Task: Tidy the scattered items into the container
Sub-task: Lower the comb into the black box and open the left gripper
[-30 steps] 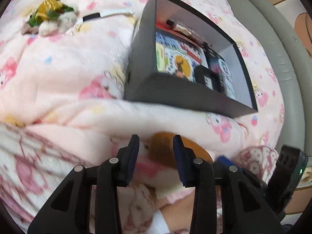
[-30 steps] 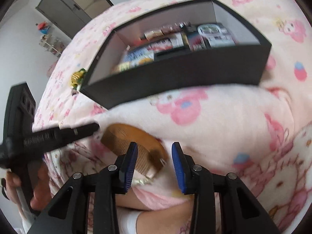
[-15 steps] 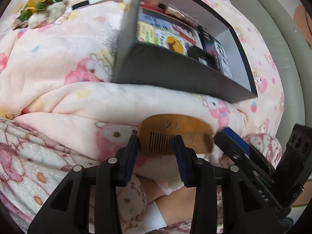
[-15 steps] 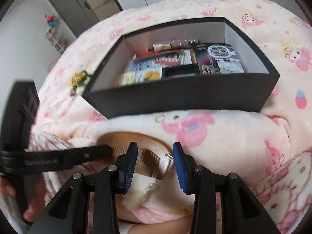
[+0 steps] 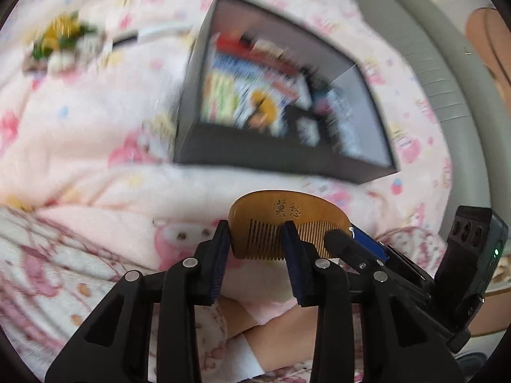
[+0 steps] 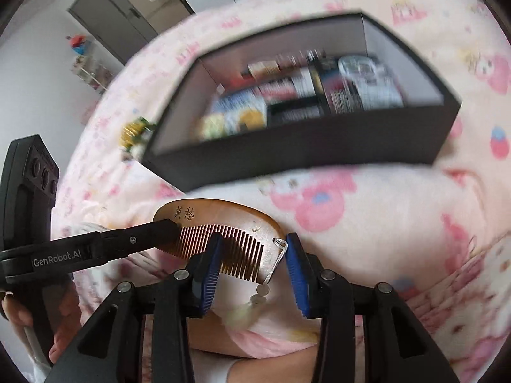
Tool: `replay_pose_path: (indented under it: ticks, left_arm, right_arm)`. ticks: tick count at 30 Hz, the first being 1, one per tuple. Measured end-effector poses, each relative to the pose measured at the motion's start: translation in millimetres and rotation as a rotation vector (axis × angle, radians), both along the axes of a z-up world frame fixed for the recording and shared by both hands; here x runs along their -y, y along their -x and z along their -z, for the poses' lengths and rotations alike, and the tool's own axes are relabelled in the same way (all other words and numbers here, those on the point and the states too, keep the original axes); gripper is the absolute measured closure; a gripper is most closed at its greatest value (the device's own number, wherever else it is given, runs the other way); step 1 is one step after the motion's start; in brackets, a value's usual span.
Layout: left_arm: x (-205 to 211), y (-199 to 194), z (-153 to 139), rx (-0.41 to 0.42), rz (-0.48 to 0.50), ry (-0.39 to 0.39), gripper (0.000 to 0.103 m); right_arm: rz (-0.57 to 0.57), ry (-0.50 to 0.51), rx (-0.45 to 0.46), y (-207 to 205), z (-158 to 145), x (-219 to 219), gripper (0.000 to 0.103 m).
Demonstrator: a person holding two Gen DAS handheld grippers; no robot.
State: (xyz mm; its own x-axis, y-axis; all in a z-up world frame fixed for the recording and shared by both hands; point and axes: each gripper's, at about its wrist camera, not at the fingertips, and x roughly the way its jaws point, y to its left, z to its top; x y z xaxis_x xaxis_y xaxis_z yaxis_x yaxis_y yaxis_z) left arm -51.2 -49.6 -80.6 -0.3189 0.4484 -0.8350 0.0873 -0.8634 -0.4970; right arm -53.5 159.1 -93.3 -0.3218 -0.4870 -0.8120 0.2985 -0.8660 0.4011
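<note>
Pink cartoon-print bedding [image 5: 80,146] covers the bed. Nearest, the left gripper [image 5: 255,249] is closing across the wooden comb [image 5: 287,223], the right gripper [image 6: 252,255] opening around its corded end. Best secure the left grip before releasing. Amber, fine-toothed, engraved. Beyond lies the black box [image 6: 287,159].

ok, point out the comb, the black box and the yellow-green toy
comb [image 5: 287,214]: left wrist view, on its engraved spine.
black box [image 6: 287,156]: right wrist view, on its near outer wall.
yellow-green toy [image 5: 60,36]: left wrist view, on its blurred yellow middle.
</note>
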Motion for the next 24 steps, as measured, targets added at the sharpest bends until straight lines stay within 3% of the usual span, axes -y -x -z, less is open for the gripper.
replay_pose_path:
  ticks: [3, 7, 10, 14, 17, 22, 24]
  left_arm:
    - [-2, 12, -37, -0.092, -0.002, 0.009, 0.070]
    - [-3, 50, -76, -0.193, -0.012, 0.038, 0.070]
    - [0, 83, -87, -0.225, -0.042, 0.044, 0.070]
    - [5, 127, -68, -0.196, -0.063, 0.021, 0.070]
    - [-1, 148, -49, -0.189, -0.059, 0.063, 0.070]
    - [-13, 172, 0, -0.060, -0.058, 0.059, 0.070]
    - [-22, 179, 13, -0.028, -0.040, 0.097, 0.070]
  right_arm:
    - [-0.037, 0.013, -0.081, 18, -33, 3, 0.066]
    - [-0.062, 0.000, -0.211, 72, -75, 11, 0.066]
    - [-0.095, 0.003, -0.211, 115, -83, 16, 0.066]
    - [-0.115, 0.035, -0.164, 164, -62, 16, 0.066]
    - [-0.103, 0.080, -0.074, 187, -29, 11, 0.067]
    - [-0.108, -0.015, 0.016, 201, 12, 8, 0.066]
    - [-0.095, -0.045, 0.036, 204, 22, 7, 0.065]
